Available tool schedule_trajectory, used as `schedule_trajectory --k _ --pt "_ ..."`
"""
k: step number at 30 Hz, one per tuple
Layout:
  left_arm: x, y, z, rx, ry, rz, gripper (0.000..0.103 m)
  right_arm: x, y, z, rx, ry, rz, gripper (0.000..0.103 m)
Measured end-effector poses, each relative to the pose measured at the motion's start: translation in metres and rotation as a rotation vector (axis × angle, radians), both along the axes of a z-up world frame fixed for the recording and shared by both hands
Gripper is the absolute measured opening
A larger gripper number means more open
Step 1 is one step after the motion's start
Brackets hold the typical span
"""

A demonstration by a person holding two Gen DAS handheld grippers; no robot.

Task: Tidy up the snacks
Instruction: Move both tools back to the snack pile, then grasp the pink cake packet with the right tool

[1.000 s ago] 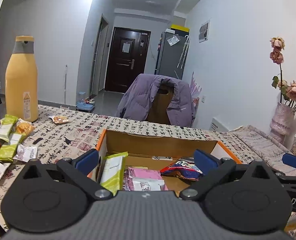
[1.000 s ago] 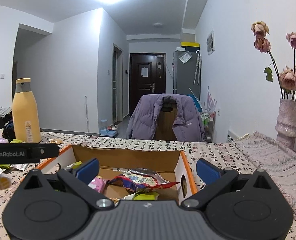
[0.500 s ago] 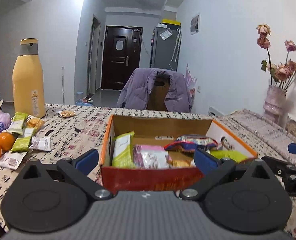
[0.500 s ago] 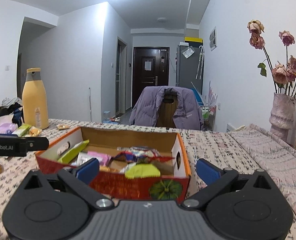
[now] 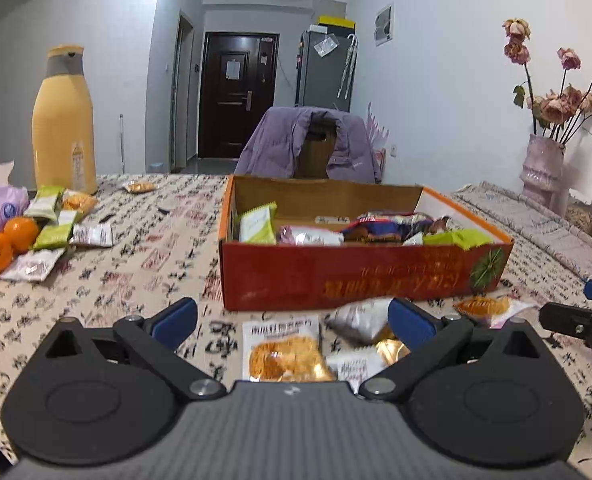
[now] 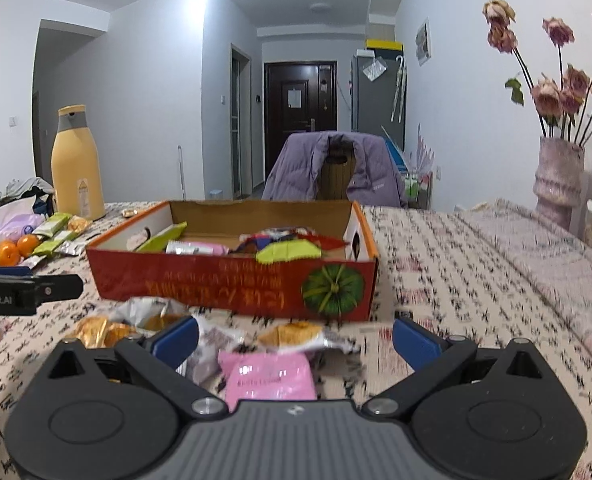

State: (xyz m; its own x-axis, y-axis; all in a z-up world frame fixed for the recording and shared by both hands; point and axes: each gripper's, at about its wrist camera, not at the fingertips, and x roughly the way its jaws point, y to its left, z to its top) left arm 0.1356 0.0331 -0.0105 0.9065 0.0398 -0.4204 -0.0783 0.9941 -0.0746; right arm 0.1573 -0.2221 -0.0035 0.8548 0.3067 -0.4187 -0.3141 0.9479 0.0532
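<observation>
Both claws hang low over the tabletop (image 5: 143, 264) with jaws spread wide and nothing held. Between the left claw (image 5: 291, 318) tips lies an orange cracker pack (image 5: 281, 354) with a silver packet (image 5: 356, 322) just beside it; ahead stands the red box (image 5: 360, 276), filled with snacks. Between the right claw (image 6: 293, 338) tips lies a pink packet (image 6: 269, 376), a yellow cake pack (image 6: 296, 334) just beyond. More snacks and oranges (image 5: 3, 240) sit far left by a yellow bottle (image 5: 63, 120)
</observation>
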Motion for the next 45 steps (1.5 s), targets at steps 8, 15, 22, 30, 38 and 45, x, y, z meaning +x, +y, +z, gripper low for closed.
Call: schedule_trajectory --k 8,15,22,30,38,45 --pt "-0.001 0.004 -0.007 -0.029 0.000 0.006 0.103 -0.004 0.003 -0.012 0.000 0.038 0.000 0.103" --pt "-0.002 0.005 -0.008 -0.048 -0.008 -0.007 0.103 -0.002 0.007 -0.014 -0.019 0.047 -0.003 0.103" --pt "-0.002 0.003 -0.009 -0.048 -0.004 -0.014 0.103 0.010 0.016 -0.021 -0.065 0.097 0.000 0.103" --pt "0.000 0.003 -0.009 -0.043 0.004 -0.012 0.103 0.038 0.024 -0.032 -0.089 0.216 0.027 0.097" --pt "-0.001 0.005 -0.009 -0.055 0.000 -0.013 0.103 0.044 0.031 -0.038 -0.098 0.253 0.069 0.078" --pt "-0.002 0.005 -0.009 -0.058 -0.004 -0.013 0.103 0.043 0.031 -0.035 -0.096 0.254 0.071 0.064"
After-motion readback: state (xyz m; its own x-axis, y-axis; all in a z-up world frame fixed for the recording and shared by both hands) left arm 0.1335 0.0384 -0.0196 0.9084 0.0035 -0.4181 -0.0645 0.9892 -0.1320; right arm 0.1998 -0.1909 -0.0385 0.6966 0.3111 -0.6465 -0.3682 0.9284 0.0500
